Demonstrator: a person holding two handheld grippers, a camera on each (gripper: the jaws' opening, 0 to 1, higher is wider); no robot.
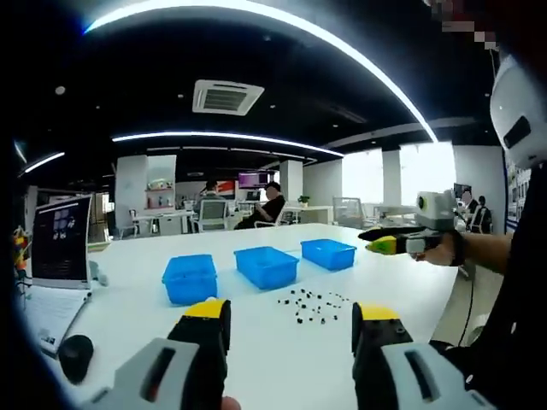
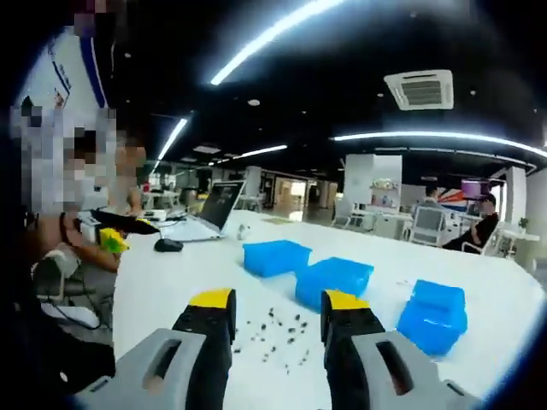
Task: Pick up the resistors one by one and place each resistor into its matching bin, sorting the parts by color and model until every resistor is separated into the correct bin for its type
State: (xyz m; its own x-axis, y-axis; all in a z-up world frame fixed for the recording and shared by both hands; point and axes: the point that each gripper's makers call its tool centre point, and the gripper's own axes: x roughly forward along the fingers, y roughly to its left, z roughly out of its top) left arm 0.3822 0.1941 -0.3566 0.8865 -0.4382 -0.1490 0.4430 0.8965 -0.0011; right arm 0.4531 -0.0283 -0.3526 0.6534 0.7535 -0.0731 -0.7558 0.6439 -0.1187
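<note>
Three blue bins (image 1: 267, 265) on white office table (image 1: 282, 359), both tools wide, empty.

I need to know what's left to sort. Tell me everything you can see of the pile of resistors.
The resistors are a loose scatter of tiny dark pieces, spread flat on the white table, not stacked. They lie in front of the three blue bins, apart from them. In the right gripper view they sit between and just beyond the tool's jaws. Nothing touches them. Colours and models are too small to tell.

bright ceiling strips (image 1: 256, 13), soft fisheye-warped edges.
</note>
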